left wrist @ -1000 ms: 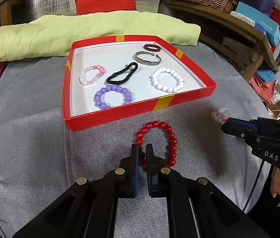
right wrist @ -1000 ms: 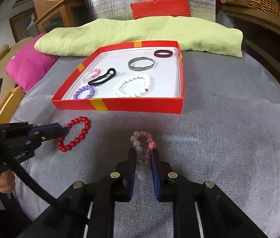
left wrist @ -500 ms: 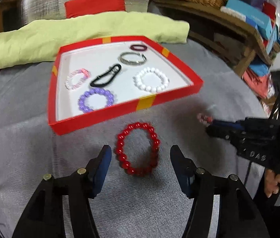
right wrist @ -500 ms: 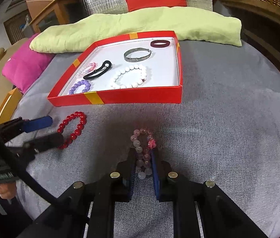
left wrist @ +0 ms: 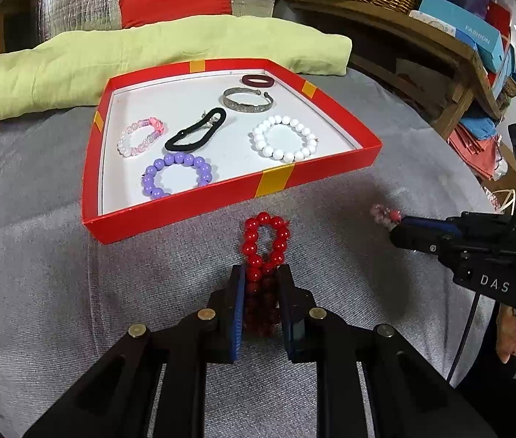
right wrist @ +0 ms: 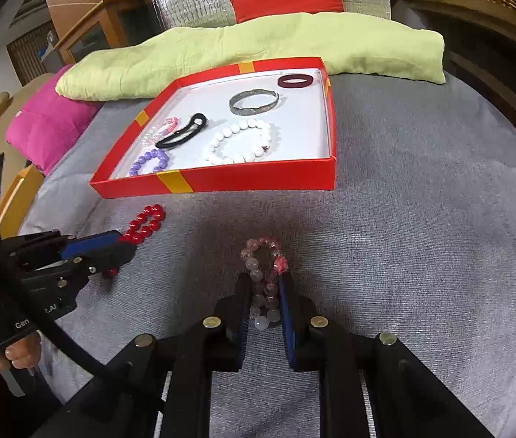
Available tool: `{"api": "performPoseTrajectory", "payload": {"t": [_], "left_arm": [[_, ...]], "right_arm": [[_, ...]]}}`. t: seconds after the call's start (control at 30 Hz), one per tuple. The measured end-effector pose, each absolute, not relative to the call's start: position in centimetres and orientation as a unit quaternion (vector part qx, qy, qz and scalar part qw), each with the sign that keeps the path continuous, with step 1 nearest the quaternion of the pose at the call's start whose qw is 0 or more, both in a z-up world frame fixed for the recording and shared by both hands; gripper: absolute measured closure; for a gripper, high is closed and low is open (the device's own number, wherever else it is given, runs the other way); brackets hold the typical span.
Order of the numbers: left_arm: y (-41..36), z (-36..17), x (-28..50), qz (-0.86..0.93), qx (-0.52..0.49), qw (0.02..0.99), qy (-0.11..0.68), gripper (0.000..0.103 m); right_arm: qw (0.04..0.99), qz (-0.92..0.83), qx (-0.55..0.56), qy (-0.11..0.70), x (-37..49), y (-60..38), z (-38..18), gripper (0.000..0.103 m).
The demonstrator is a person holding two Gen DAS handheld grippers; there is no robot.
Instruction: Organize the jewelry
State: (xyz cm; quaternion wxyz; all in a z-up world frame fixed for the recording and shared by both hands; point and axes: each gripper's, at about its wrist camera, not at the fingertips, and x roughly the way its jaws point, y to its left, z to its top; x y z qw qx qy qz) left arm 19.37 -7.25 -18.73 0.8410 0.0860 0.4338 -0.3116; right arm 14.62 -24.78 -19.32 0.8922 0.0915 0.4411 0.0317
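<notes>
The left gripper (left wrist: pixel 261 284) is closed on the shiny red round-bead bracelet (left wrist: pixel 265 241), squashing it into a long loop. The right gripper (right wrist: pixel 265 292) is pinching the pale pink see-through bead bracelet (right wrist: pixel 263 277) the same way. Both bracelets seem to be just above the grey cloth table (right wrist: pixel 422 255), though it is hard to tell if they touch it. Just ahead sits the flat red cardboard box with yellow stripes (left wrist: pixel 199 204). Inside it lie a purple bead bracelet (left wrist: pixel 176 175), a white bead bracelet (left wrist: pixel 283 138), a black hair tie (left wrist: pixel 196 133) and a silver bangle (left wrist: pixel 247 100). This looks like the carrying step. Next, each bracelet needs lifting over the box wall to a bare white spot, then letting go.
</notes>
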Motion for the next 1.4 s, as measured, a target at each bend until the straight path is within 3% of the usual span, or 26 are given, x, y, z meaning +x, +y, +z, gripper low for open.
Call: {"api": "performPoseTrajectory", "payload": {"t": [0.03,0.43,0.47,0.5,0.53,0.57,0.6,0.63,0.67,0.83,0.9,0.97,1.03,1.1,1.4], "left_arm": [[-7.2,-18.6,19.4,-0.312,0.084,0.842,0.433,0.101],[-6.0,-17.6,19.7,-0.302,0.076,0.848,0.43,0.1],[-6.1,-17.6,19.7,-0.301,0.077,0.846,0.433,0.098],[-6.1,-17.7,19.8,-0.301,0.077,0.844,0.436,0.086],[-6.1,-17.7,19.7,-0.301,0.077,0.844,0.437,0.064],[-6.2,-17.6,19.6,-0.301,0.079,0.846,0.434,0.053],[-6.3,-17.4,19.3,-0.301,0.084,0.85,0.425,0.043],[-6.4,-17.2,19.1,-0.305,0.087,0.85,0.419,0.043],[-6.5,-17.1,18.9,-0.312,0.091,0.85,0.415,0.043],[-7.2,-17.4,18.5,-0.32,0.111,0.843,0.417,0.043],[-7.4,-17.8,18.6,-0.314,0.12,0.84,0.425,0.043],[-7.3,-18.0,18.7,-0.312,0.12,0.84,0.428,0.043],[-7.2,-17.9,18.8,-0.313,0.116,0.84,0.428,0.043],[-7.2,-17.9,18.7,-0.316,0.114,0.84,0.426,0.043],[-8.6,-18.4,18.6,-0.337,0.113,0.824,0.441,0.043]], "right_arm": [[0.893,0.035,0.089,0.439,14.6,-24.7,-19.2,0.087],[0.901,0.051,0.079,0.424,14.3,-23.8,-18.4,0.087],[0.899,0.052,0.084,0.428,14.4,-24.0,-18.5,0.087],[0.896,0.053,0.09,0.432,14.5,-24.2,-18.5,0.086],[0.891,0.056,0.103,0.438,14.5,-24.4,-18.6,0.082],[0.889,0.057,0.107,0.442,14.6,-24.5,-18.6,0.078],[0.886,0.059,0.111,0.446,14.6,-24.6,-18.6,0.064],[0.885,0.06,0.112,0.447,14.5,-24.6,-18.6,0.044],[0.885,0.063,0.113,0.447,14.5,-24.5,-18.6,0.037],[0.899,0.082,0.07,0.425,13.8,-22.8,-18.1,0.035],[0.893,0.088,0.055,0.438,14.0,-22.1,-18.7,0.039],[0.89,0.075,0.02,0.449,14.3,-21.4,-19.6,0.057],[0.896,0.056,-0.017,0.44,14.1,-21.0,-19.6,0.084],[0.897,0.05,-0.004,0.44,14.2,-21.7,-19.5,0.094],[0.897,0.03,0.043,0.439,14.5,-24.1,-19.2,0.094]]}}
